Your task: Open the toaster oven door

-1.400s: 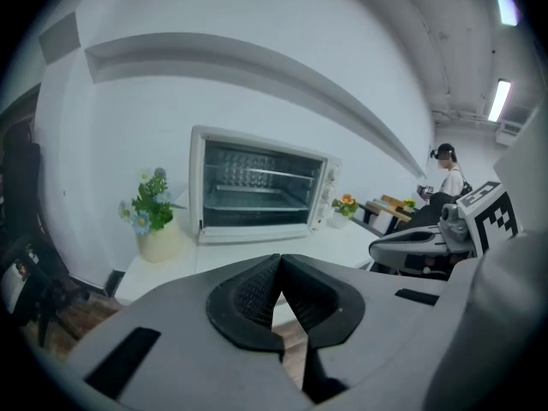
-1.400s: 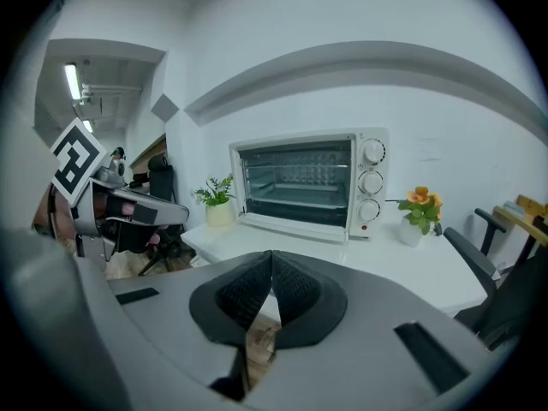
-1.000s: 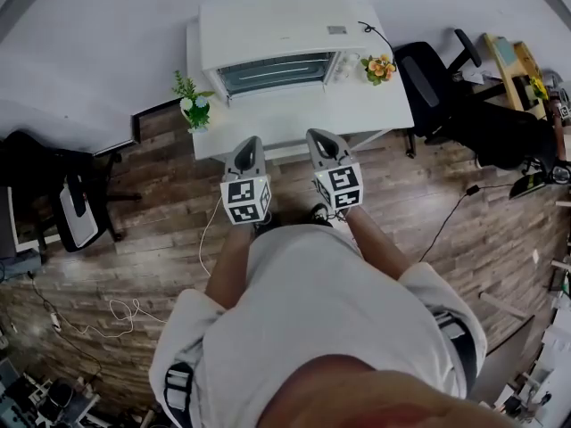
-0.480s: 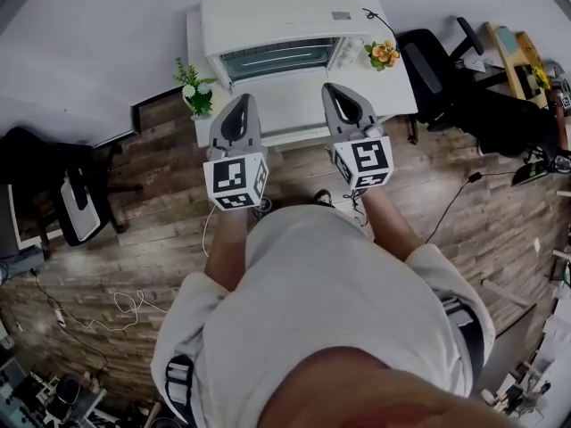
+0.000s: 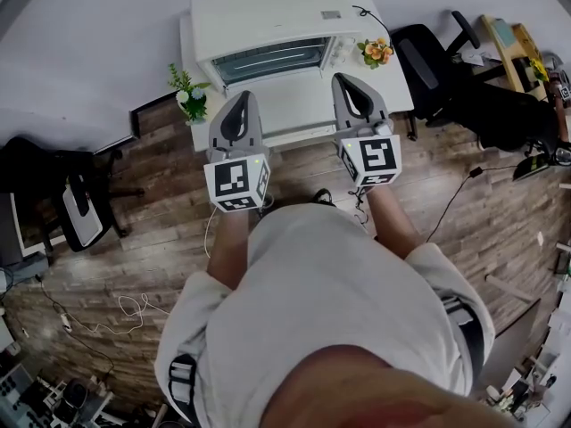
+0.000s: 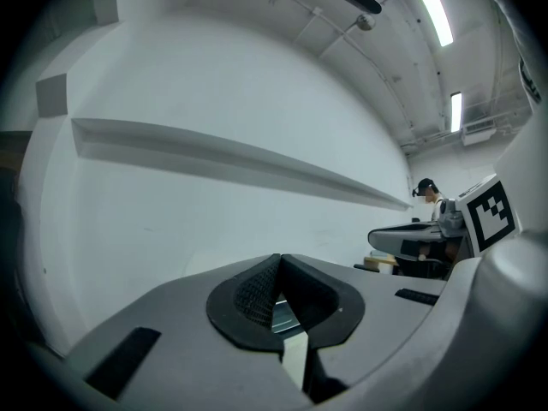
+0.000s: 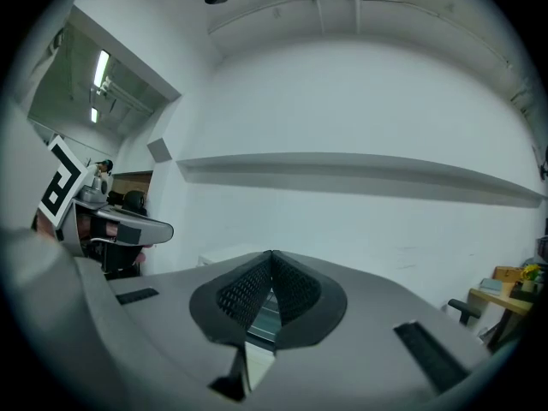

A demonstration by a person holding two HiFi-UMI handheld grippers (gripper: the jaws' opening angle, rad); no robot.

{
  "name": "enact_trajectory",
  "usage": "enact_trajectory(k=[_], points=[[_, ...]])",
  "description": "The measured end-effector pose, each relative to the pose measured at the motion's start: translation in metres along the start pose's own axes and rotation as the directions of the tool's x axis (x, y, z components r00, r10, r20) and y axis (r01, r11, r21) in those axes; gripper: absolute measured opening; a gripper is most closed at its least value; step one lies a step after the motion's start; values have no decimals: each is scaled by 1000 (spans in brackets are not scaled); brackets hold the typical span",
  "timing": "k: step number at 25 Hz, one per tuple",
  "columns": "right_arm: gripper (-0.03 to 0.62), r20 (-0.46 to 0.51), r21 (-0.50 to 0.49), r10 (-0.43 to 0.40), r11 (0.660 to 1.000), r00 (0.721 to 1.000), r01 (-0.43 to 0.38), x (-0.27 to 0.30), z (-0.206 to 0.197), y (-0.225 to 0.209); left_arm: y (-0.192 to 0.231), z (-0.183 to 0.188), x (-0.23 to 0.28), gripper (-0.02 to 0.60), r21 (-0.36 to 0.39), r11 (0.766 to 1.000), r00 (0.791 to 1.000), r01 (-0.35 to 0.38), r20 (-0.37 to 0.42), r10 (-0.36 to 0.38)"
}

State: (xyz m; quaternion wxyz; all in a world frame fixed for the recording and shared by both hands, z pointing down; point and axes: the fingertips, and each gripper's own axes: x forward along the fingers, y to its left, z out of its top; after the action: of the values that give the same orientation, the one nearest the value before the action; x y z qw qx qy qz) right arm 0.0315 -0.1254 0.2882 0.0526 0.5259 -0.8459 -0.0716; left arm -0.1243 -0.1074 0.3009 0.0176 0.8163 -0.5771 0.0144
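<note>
Left tongs (image 5: pixel 241 98) and right tongs (image 5: pixel 345 80) pressed together, empty; head view shows oven door (image 5: pixel 272 61) closed.

hidden: counter (image 5: pixel 303 105) front edge partly behind left gripper (image 5: pixel 239 98) and right gripper (image 5: pixel 344 80) | too small: toaster oven (image 5: pixel 268 27) knobs | both gripper views: only a thin strip shows past the gripper, too little to tell

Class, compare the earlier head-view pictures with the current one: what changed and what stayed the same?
The left gripper and right gripper rose, looming larger, and spread apart. Nothing was grasped or released. Both stayed shut and empty; the toaster oven door stayed closed.
</note>
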Motion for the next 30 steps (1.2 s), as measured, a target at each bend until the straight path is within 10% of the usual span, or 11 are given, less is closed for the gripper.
enact_trajectory(k=[30], points=[[-2, -34, -28, 11, 1000, 999, -12, -6, -10, 3, -8, -17, -5, 18, -25, 1000, 1000, -4, -27, 3]])
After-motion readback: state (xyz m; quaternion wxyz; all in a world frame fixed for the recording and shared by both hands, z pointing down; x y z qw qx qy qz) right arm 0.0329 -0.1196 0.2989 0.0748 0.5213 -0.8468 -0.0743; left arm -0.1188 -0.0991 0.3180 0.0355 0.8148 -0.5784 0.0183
